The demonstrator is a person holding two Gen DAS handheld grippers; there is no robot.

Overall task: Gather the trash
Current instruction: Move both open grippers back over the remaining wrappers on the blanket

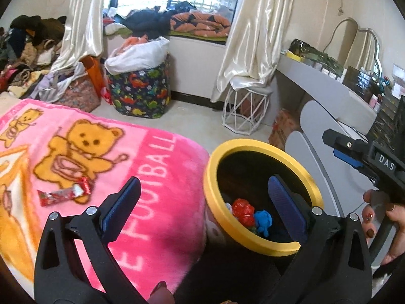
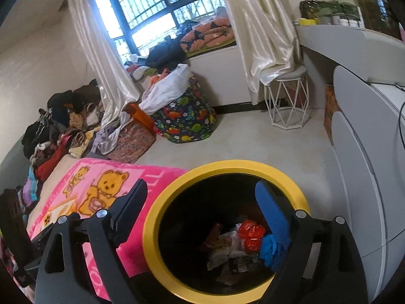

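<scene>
Two hand-held claws hover over a round, yellow-rimmed trash bin with a dark inside [image 2: 152,230], which fills the lower centre of the right wrist view. The left claw [image 1: 203,197] is spread wide with nothing between its blue pads. The right claw [image 2: 202,202] is also spread and empty. Inside the bin lie a crumpled red wrapper [image 2: 251,234], a crumpled blue scrap [image 2: 269,252] and pale papers. In the left wrist view, a red-and-white snack wrapper [image 1: 64,192] rests on the pink teddy-bear blanket [image 1: 157,177] covering the bed, at lower left, left of the bin.
</scene>
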